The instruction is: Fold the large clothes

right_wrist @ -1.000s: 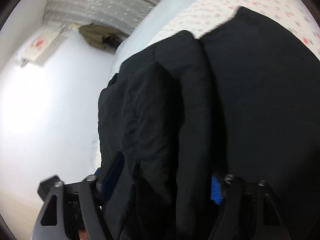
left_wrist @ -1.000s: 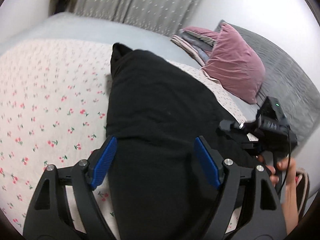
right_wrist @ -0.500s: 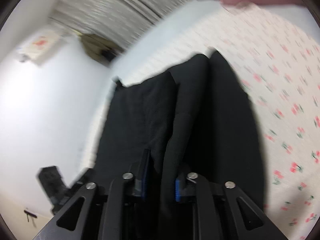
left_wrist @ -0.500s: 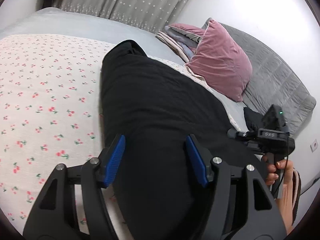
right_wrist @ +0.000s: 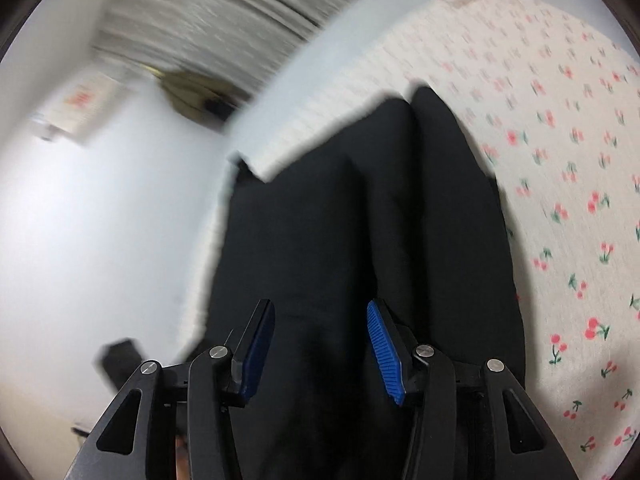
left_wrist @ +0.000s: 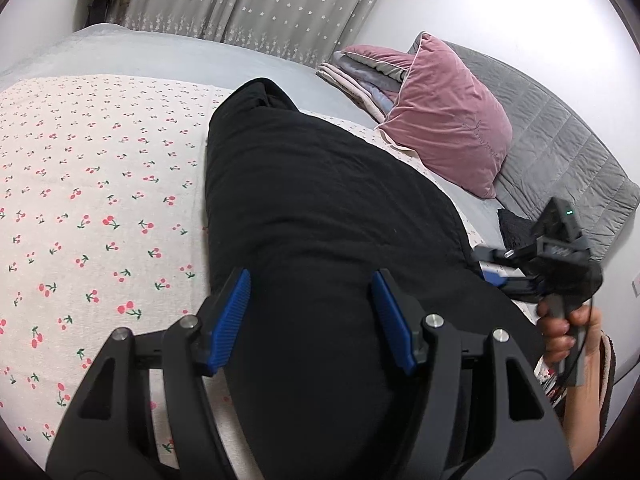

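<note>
On cherry sheet (left_wrist: 100, 200) | black garment (left_wrist: 320, 220) (long edge) | left side bare

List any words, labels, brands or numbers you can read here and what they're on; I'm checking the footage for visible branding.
No text can be read in either view.
Right gripper: raised marks on its black housing, too small to read.
Wall sign: red marks on a pale sheet, too blurred to read.
Black garment, pink pillow, cherry-print sheet: no lettering visible.
</note>
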Demonstrator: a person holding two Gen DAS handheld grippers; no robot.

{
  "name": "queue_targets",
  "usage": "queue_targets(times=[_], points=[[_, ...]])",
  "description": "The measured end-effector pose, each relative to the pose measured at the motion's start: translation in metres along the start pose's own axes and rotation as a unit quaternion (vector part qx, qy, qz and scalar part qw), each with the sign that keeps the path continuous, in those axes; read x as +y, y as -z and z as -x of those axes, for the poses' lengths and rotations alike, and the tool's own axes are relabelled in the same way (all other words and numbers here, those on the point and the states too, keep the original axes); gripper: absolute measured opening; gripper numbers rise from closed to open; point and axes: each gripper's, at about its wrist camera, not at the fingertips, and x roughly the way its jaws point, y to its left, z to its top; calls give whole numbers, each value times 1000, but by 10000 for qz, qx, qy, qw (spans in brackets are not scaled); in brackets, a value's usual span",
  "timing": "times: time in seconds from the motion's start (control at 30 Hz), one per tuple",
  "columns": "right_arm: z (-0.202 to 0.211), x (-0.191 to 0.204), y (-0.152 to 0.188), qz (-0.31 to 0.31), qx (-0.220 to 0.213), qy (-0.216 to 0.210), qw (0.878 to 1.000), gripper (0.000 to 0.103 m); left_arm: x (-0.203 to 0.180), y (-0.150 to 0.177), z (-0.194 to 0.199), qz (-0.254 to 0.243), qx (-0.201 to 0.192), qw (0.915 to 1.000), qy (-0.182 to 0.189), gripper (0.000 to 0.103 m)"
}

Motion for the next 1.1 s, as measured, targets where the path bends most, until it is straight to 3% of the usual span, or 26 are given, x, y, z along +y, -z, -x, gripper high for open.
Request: queue_targets(times=[0.07, 0.13, 0.17, 0.27, 0.33, 0.4, 0.47, 0.53, 0.57, 0.63, 0.67, 0.7, 0.83, 1.03, 1.1], points=[[-18, 7, 1, 97, 227, -255, 9994, 47, 0, 0, 0, -17, 5, 10000, -36, 64], [-22, 30, 3, 539, 101, -182, 9983, 23, -1, -2, 1, -35, -8, 9999, -125, 64], [-15, 46, 3, 861, -97, -166, 9961, 16, -1, -3, 3, -24, -33, 9999, -112, 64], [37, 74, 0, 1283, -1089, -680, 9834, 15, -1, -8, 15, 126, -301, 9988, 367, 64], [59, 73, -5, 1419, -1588, -252, 9767, 15, -5, -10, 17, 145, -350, 9981, 495, 64], [51, 40, -11, 1075, -1362, 187, 9847, 20, -9, -7, 10, 78, -205, 9986, 479, 64], [30, 2, -13, 440, -729, 393, 9956, 29, -14, -2, -4, -57, -34, 9995, 310, 64], [30, -19, -11, 0, -465, 410, 9981, 32, -21, 2, -9, -264, -92, 9996, 65, 65], [39, -22, -10, -82, -562, 280, 9980, 33, -22, 2, -10, -273, -109, 9996, 35, 65], [63, -23, -10, -81, -869, 130, 9961, 46, -20, 0, -10, -173, -91, 9998, 62, 65], [70, -25, -9, -104, -974, 66, 9952, 64, -19, 0, -9, -144, -93, 9998, 61, 65], [80, -30, -6, -214, -1105, -105, 9936, 73, -19, 1, -9, -136, -106, 9998, 49, 65], [81, -43, -3, -623, -772, -464, 9940, 74, -21, 2, -9, -168, -141, 9998, -6, 65], [42, -40, 1, -629, -57, -203, 9978, 75, -21, 2, -10, -127, -152, 9998, -38, 66], [33, -34, 2, -632, 93, -584, 9963, 75, -22, 2, -10, -133, -156, 9998, -54, 66]])
